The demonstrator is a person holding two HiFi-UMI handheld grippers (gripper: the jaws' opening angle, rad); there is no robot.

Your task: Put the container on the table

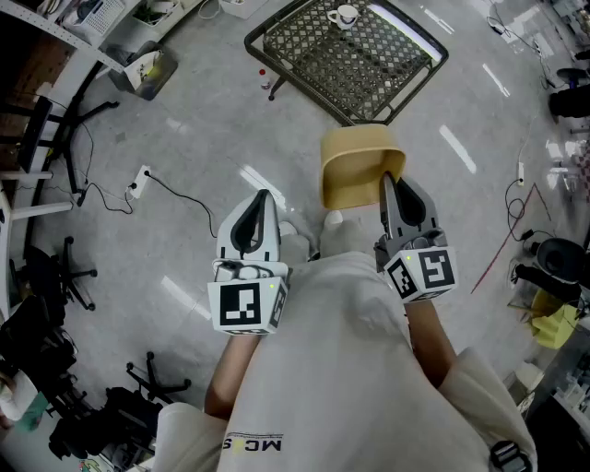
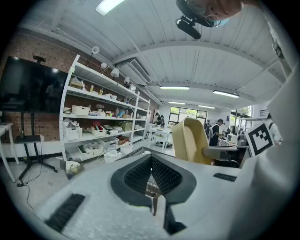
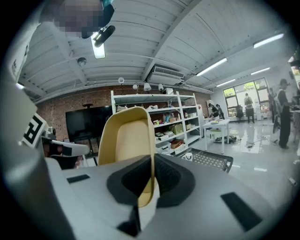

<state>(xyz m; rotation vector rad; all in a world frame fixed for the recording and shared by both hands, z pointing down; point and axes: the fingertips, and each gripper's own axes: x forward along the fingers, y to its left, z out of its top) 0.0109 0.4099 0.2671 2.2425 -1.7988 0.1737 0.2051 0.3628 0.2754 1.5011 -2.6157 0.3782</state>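
A tan open-topped container (image 1: 358, 163) hangs in the air in front of me, its rim pinched by my right gripper (image 1: 389, 184), which is shut on it. In the right gripper view the container (image 3: 125, 140) stands upright between the jaws, hollow side toward the camera. My left gripper (image 1: 261, 205) is level with it to the left, jaws closed together with nothing between them; its own view shows the container (image 2: 190, 140) off to the right. The black mesh table (image 1: 346, 57) stands ahead on the floor, carrying a white cup (image 1: 344, 16).
Grey concrete floor lies below. A white power strip with a black cable (image 1: 139, 182) lies at left. A bin (image 1: 145, 72) stands at upper left, a black stand (image 1: 64, 138) nearby. Shelving with boxes (image 2: 101, 129) lines one wall. Clutter (image 1: 551, 277) sits at right.
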